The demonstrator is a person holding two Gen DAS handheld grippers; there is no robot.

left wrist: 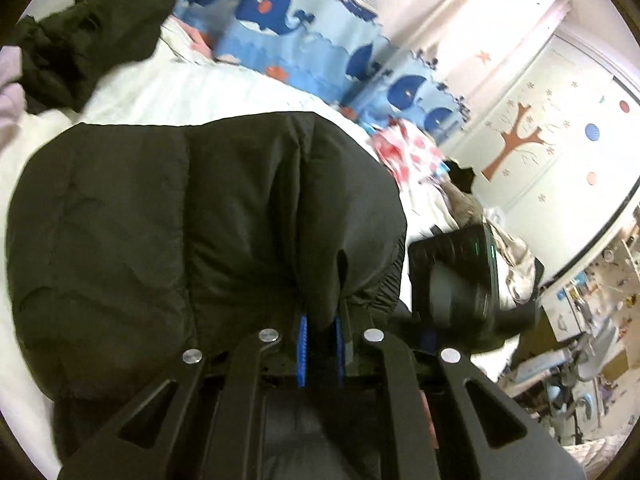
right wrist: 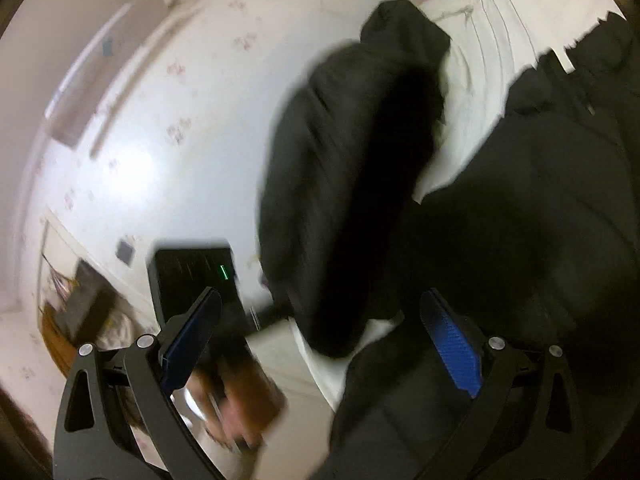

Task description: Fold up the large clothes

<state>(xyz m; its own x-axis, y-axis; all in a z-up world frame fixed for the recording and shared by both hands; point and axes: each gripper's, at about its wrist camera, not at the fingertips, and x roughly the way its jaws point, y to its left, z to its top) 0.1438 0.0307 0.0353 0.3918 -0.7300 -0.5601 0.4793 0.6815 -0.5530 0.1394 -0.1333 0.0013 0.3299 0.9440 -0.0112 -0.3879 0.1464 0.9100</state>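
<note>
A large black puffer jacket (left wrist: 200,240) lies on the white bed (left wrist: 192,92) and fills the left wrist view. My left gripper (left wrist: 320,308) is shut on a bunched edge of it, the fabric pinched between the blue pads (left wrist: 303,332) and lifted. In the right wrist view a raised, blurred fold of the jacket (right wrist: 348,168) hangs in the middle, with more of it spread at the right (right wrist: 540,220). My right gripper (right wrist: 320,328) stands open and wide, and its blue pads (right wrist: 452,352) press on nothing. The left gripper's body (right wrist: 196,276) shows a green light.
A second dark garment (left wrist: 92,36) is heaped at the bed's far left, next to pale lilac cloth (left wrist: 10,80). A whale-print curtain (left wrist: 280,20) hangs behind the bed. Red-and-white clothes (left wrist: 408,152) lie at the far edge. Cluttered shelves (left wrist: 592,312) stand at the right.
</note>
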